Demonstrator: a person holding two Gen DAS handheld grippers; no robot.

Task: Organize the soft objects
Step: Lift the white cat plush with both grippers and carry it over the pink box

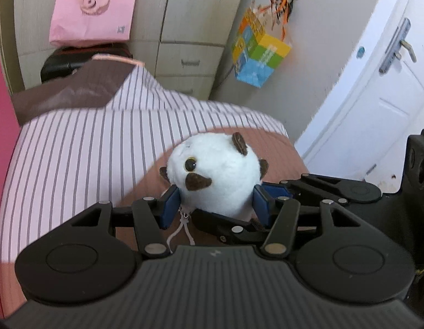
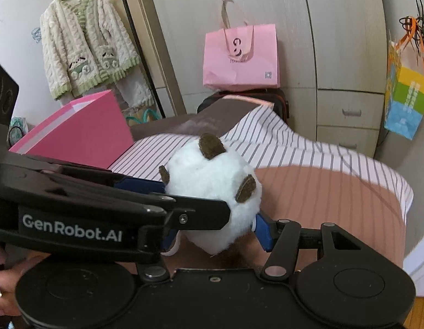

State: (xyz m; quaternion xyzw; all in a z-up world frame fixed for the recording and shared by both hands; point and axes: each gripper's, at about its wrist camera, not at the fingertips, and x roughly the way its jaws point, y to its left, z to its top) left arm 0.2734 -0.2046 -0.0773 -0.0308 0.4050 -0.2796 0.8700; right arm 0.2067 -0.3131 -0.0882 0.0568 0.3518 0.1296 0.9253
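**Plush toy pinched from both sides**

The white plush toy (image 1: 214, 175) hangs above the striped bedsheet (image 1: 74, 150), clenched by both the left tool (image 1: 216, 203) and right tool (image 2: 214, 233), likely steadying the soft body for carrying toward the pink box (image 2: 83, 131).

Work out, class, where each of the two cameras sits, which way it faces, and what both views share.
Left wrist view: sits on the left gripper, facing along its fingers over the striped bed sheet toward a wardrobe; the right gripper shows at right.
Right wrist view: sits on the right gripper, facing the same wardrobe; the left gripper crosses from the left, a hand at the lower left.
Shared: the white plush toy that both grippers clamp, and the pink bag.
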